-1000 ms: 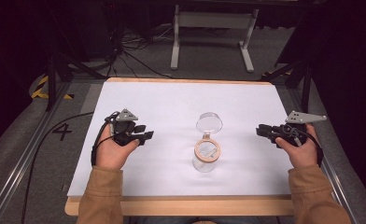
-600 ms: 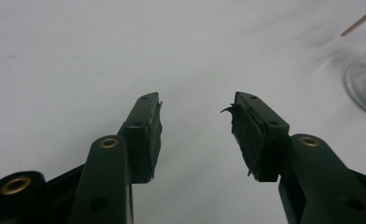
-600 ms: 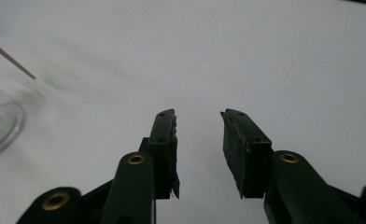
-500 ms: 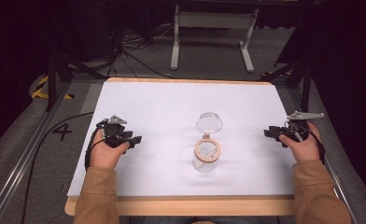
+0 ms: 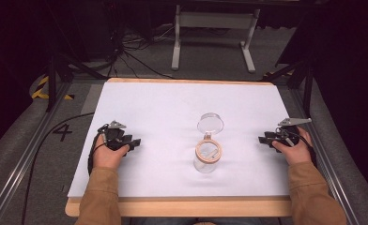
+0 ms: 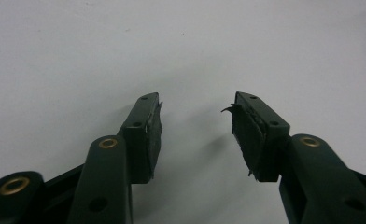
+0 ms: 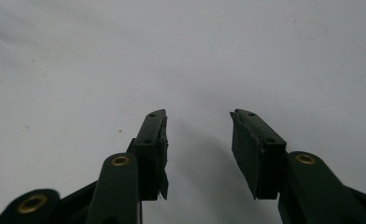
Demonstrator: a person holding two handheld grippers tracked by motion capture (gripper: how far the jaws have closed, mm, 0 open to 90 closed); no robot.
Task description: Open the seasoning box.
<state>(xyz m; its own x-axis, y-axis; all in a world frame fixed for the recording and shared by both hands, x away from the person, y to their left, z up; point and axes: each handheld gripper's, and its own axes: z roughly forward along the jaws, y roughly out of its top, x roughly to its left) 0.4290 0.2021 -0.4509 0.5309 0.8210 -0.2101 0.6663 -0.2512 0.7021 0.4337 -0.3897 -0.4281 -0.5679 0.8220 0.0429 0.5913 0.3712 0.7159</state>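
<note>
Presently we find 2 grippers low at opposite sides of the white table [image 5: 163, 108], each in a hand whose tan sleeve enters from the near edge. The left gripper [image 5: 134, 141] sits by the left edge and points toward the middle; the right gripper [image 5: 263, 138] sits by the right edge and points back toward it.

In the left gripper view the left gripper [image 6: 196, 123] has its jaws spread wide, and nothing but bare white surface lies between them. The pad on one finger [image 6: 246, 133] is ragged, with a frayed strip curling off its tip. These jaws have just been opening.

In the right gripper view the right gripper [image 7: 197, 140] likewise stands with its jaws well apart over bare table, with nothing between them. They too have just been opening, and a scrap of pad hangs from the lower corner of one finger [image 7: 155, 154].

Between the 2 grippers, and well apart from both, stands a clear jar [image 5: 207, 157] near the middle of the table, somewhat toward the near edge. It is upright and has a tan rim. Just behind it, touching or nearly touching that rim, lies a round clear lid [image 5: 210, 123]; we cannot tell whether it is hinged to the jar. Neither gripper touches the jar or the lid.

A black cable [image 5: 55, 140] trails from the left gripper off the table's left side.
</note>
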